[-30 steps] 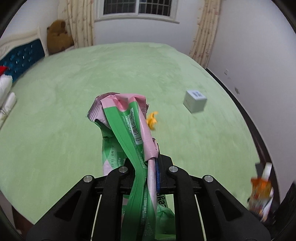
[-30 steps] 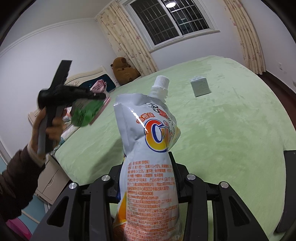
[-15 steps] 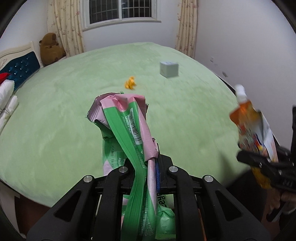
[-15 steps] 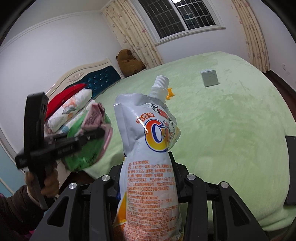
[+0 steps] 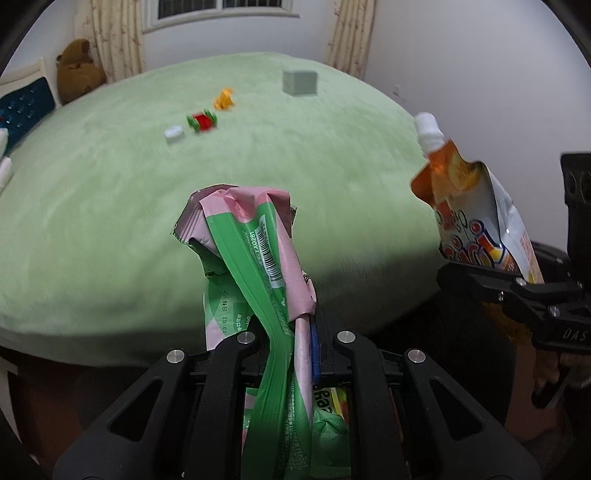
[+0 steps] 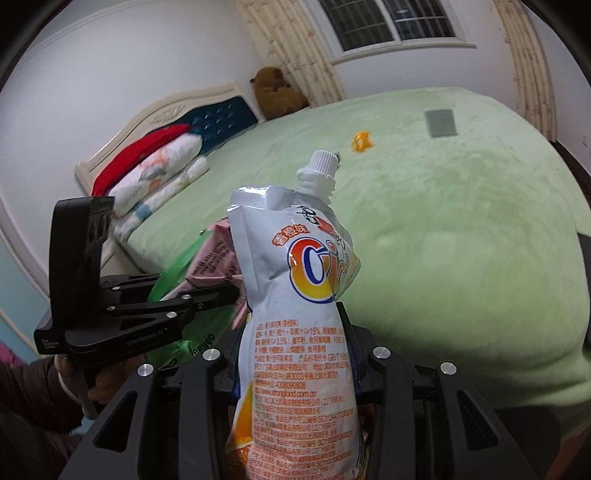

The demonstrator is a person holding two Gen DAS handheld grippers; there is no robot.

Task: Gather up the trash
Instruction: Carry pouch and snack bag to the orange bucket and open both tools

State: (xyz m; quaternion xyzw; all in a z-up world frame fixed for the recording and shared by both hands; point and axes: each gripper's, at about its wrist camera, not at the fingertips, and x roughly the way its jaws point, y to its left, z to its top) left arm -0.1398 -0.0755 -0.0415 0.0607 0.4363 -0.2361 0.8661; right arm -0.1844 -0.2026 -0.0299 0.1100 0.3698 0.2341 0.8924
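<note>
Left tongs point(image 5: 295, 332) were clamped on the crumpled pink-and-green plastic wrapper point(image 5: 255, 254), right tongs point(image 6: 295, 343) on the white-and-orange spouted juice pouch point(image 6: 299, 295); slick film risked slipping onto the green bed point(image 5: 110, 206).

Green bed point(image 5: 110, 192); teddy bear point(image 6: 275, 92) by headboard point(image 6: 218, 118); pillows point(image 6: 159, 173); curtained window point(image 6: 388, 22).

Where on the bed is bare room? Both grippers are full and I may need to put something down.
The near green blanket ahead of the pink-green wrapper is bare. It is crowded farther back: white piece, red-green piece, orange scrap, grey box.
</note>
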